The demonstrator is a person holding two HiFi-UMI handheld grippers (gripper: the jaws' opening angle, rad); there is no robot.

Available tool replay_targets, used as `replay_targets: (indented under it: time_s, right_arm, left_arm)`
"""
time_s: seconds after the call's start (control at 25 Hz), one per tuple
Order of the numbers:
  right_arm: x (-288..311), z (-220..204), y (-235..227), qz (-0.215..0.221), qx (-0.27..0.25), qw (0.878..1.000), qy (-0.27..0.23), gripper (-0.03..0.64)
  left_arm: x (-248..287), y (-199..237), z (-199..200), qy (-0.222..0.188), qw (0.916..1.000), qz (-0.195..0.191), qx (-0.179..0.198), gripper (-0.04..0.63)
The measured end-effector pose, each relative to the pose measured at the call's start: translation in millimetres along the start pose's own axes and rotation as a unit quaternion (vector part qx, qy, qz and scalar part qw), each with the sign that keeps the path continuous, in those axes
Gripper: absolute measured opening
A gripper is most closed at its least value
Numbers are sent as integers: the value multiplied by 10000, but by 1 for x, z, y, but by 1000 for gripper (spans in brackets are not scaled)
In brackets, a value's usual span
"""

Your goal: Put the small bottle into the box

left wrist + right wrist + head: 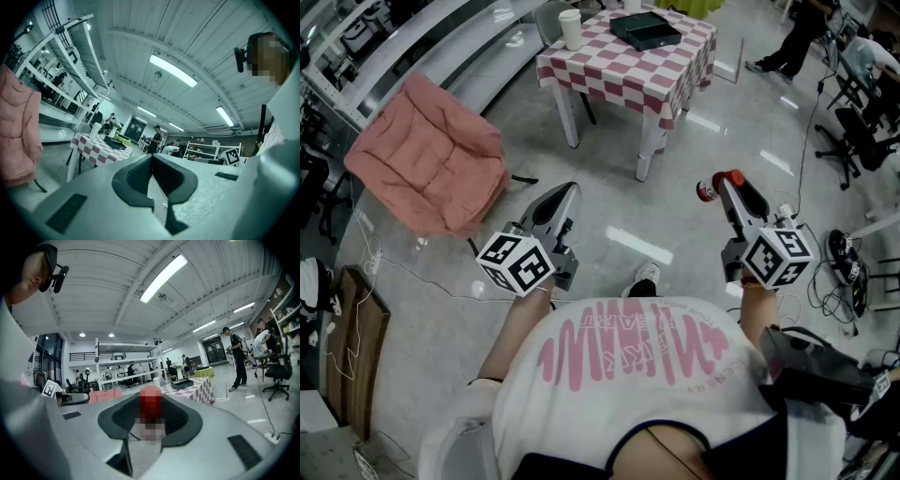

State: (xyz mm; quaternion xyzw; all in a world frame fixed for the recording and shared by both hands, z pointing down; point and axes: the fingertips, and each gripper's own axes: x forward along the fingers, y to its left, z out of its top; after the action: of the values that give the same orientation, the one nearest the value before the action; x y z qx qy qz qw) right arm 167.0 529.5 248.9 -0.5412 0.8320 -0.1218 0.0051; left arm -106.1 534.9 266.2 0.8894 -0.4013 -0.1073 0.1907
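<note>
Evidently the left gripper [566,195] carries nothing, its jaws pressed together. Ahead, one black box [645,30] sits on the checkered table [619,80], near one cup [570,28]. The right gripper [724,186] pinches the single small bottle [709,192] by its body, red cap poking out. It looks light, rigid and smooth, so probably slippery; a mid-body hold suits it.

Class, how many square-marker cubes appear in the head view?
2. One cube rides on the left gripper; the other cube on the right gripper. None seems hidden.
</note>
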Motion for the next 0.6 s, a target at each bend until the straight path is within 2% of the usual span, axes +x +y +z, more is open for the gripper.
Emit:
replay_targets:
  time_s: [0.32,0.6]
  right_arm:
    - [2,1,7,-15,-77,10000,8,140]
    - [14,-8,-2,-40,314,9995,10,140]
  left_arm:
    - [-7,2,4,-43,10000,0,28,8]
    - [-3,16,1,-78,9998,161,41,8]
